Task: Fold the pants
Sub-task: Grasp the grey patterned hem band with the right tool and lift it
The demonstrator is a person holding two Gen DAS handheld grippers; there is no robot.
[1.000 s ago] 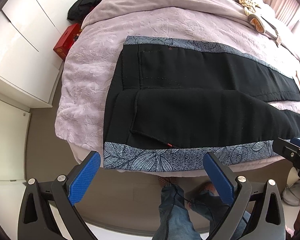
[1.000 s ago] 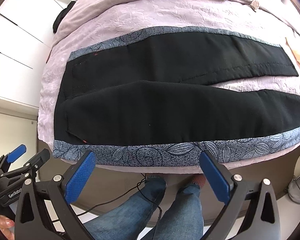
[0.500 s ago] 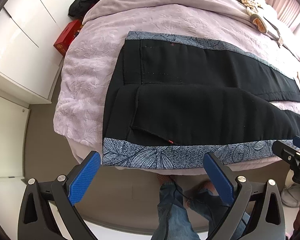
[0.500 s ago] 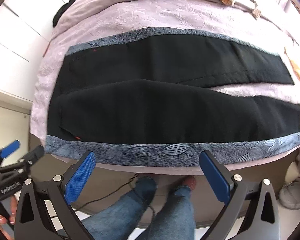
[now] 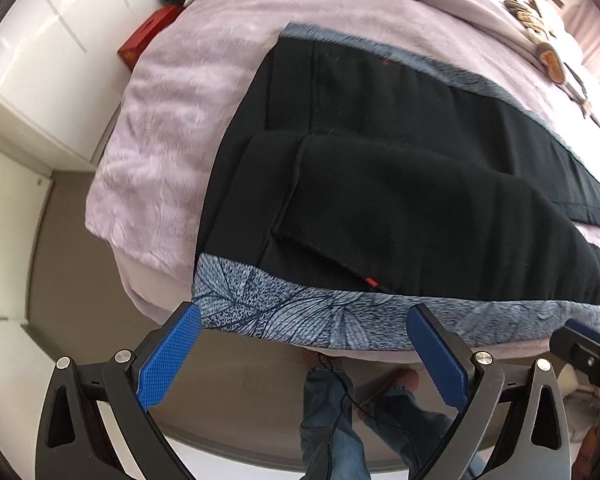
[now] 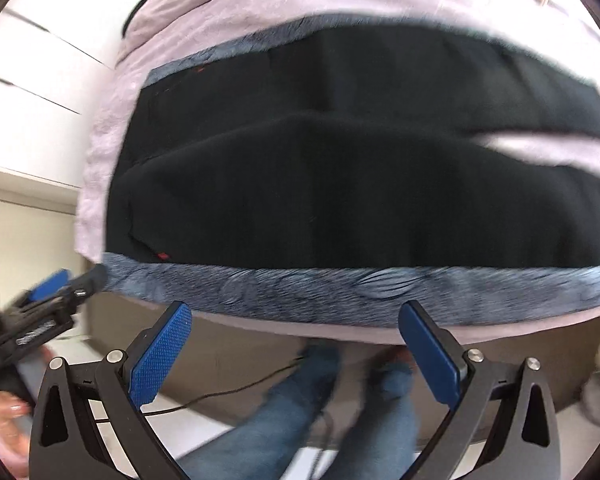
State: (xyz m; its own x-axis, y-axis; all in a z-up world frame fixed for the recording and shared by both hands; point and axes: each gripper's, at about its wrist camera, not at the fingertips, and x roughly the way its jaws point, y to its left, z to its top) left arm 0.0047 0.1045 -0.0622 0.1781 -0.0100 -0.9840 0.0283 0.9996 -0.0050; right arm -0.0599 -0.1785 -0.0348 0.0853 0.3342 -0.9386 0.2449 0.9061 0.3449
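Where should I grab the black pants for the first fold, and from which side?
Probably the near patterned side band of the pants, coming from the bed's near edge. The band lies flat along that edge, just ahead of the open left gripper and right gripper, so both can pinch it.

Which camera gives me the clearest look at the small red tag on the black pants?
The left wrist view: the small red tag is sharp against the black pants, just above the grey leaf-patterned side stripe. The right wrist view is motion-blurred; the tag is only a reddish smear there.
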